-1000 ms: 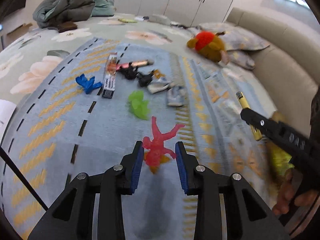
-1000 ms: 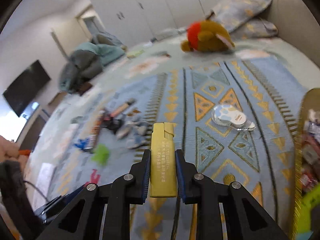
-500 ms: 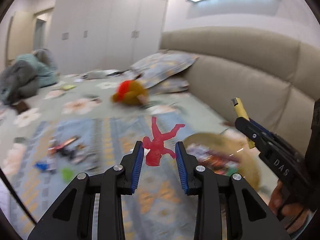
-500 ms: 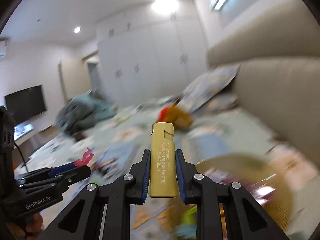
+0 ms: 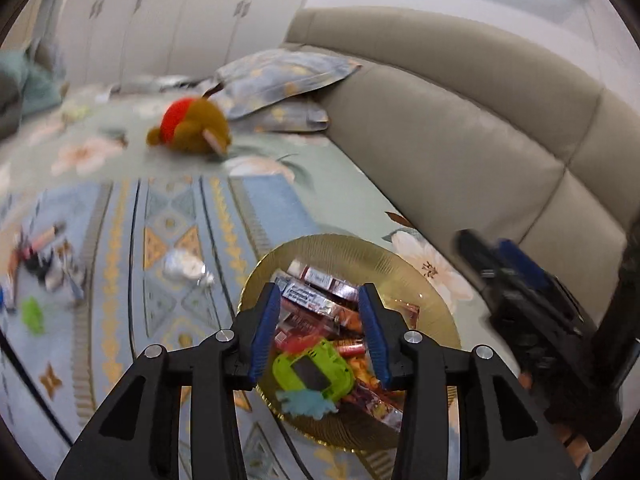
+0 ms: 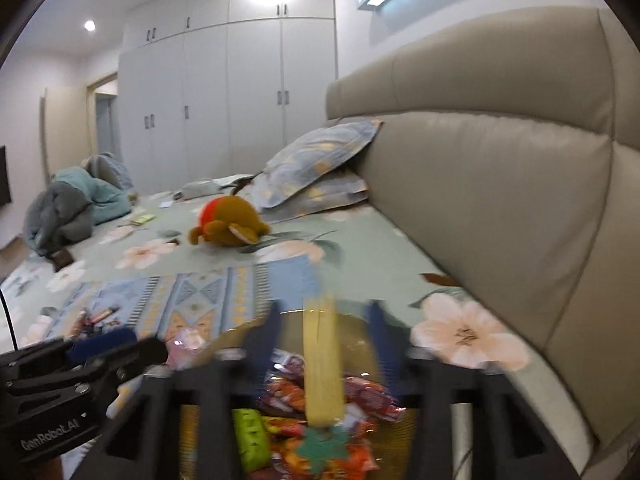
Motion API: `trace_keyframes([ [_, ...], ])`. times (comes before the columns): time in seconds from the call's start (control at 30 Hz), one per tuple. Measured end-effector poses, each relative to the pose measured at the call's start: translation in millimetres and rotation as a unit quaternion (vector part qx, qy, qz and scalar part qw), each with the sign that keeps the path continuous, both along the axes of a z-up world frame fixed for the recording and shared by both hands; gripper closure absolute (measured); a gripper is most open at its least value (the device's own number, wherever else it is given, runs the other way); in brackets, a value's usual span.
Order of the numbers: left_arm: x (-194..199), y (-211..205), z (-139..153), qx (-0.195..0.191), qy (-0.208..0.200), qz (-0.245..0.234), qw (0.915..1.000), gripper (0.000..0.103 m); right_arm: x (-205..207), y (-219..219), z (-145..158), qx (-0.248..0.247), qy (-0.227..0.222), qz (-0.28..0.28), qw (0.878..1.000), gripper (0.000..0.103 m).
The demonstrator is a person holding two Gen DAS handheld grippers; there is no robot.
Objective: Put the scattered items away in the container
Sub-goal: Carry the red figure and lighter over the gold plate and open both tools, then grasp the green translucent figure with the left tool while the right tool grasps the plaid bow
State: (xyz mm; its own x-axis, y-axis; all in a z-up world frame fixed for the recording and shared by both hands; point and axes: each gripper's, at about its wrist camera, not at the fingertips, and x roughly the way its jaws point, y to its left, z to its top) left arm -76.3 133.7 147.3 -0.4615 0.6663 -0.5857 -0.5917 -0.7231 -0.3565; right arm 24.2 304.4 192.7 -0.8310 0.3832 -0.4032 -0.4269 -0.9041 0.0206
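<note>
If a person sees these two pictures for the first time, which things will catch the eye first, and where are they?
First comes the round golden ribbed plate, heaped with shiny snack packets and a lime-green toy, just below the open left gripper. In the right wrist view, a blurred yellow lighter stands between the spread fingers of the right gripper, over that plate. Farther back, a brown plush toy with a red cap lies on the floral bedsheet near the patterned pillows.
</note>
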Motion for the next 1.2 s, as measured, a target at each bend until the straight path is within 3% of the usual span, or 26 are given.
trace_keyframes([
  [0.07, -4.7, -18.2, -2.5, 0.011, -0.012, 0.024, 0.9996, 0.064, 12.4, 1.8, 5.2, -0.016, 0.036, -0.003, 0.999, 0.028],
  [0.23, -4.5, -77.3, -2.5, 0.004, 0.002, 0.107, 0.9942, 0.06, 18.4, -1.3, 10.6, -0.068, 0.063, 0.012, 0.996, 0.027],
  [0.33, -3.2, -120.9, -13.2, -0.018, 0.032, 0.191, 0.981, 0.041, 12.0, -21.2, 13.3, -0.108, 0.073, 0.054, 0.99, 0.026],
  [0.4, -7.2, -147.2, -26.2, -0.031, 0.041, 0.236, 0.9705, 0.041, -0.5, -40.9, 12.9, -0.129, 0.071, 0.1, 0.984, 0.025],
  [0.5, -21.0, -179.4, -47.2, -0.038, 0.001, 0.275, 0.9606, 0.041, -24.9, -74.3, 5.7, -0.141, 0.055, 0.156, 0.976, 0.025],
  [0.6, -33.4, -202.9, -66.0, -0.015, -0.03, 0.304, 0.9522, 0.041, -49.8, -103.2, -11.2, -0.163, 0.024, 0.186, 0.969, 0.025],
  [0.7, -38.4, -210.5, -77.6, -0.028, -0.022, 0.321, 0.9463, 0.041, -74.3, -121.9, -36.3, -0.2, -0.01, 0.207, 0.958, 0.025],
  [0.8, -51.1, -218.1, -89.2, -0.041, -0.021, 0.336, 0.9406, 0.041, -100.2, -138.9, -59.8, -0.2, -0.037, 0.218, 0.954, 0.025],
  [0.97, -82.2, -221.9, -132.2, -0.022, -0.078, 0.336, 0.9383, 0.041, -192.1, -173.2, -103.0, -0.213, -0.123, 0.239, 0.939, 0.025],
  [1.03, -94.6, -215.6, -145.7, -0.039, -0.071, 0.336, 0.9384, 0.041, -226.7, -188.9, -121.1, -0.194, -0.16, 0.249, 0.935, 0.025],
  [1.13, -109.1, -211.0, -143.8, -0.043, -0.061, 0.333, 0.9398, 0.041, -271.4, -210.5, -150.0, -0.146, -0.216, 0.268, 0.928, 0.025],
  [1.2, -122.8, -213.3, -144.9, -0.047, -0.069, 0.345, 0.9348, 0.042, -291.7, -218.6, -170.6, -0.144, -0.241, 0.273, 0.92, 0.025],
])
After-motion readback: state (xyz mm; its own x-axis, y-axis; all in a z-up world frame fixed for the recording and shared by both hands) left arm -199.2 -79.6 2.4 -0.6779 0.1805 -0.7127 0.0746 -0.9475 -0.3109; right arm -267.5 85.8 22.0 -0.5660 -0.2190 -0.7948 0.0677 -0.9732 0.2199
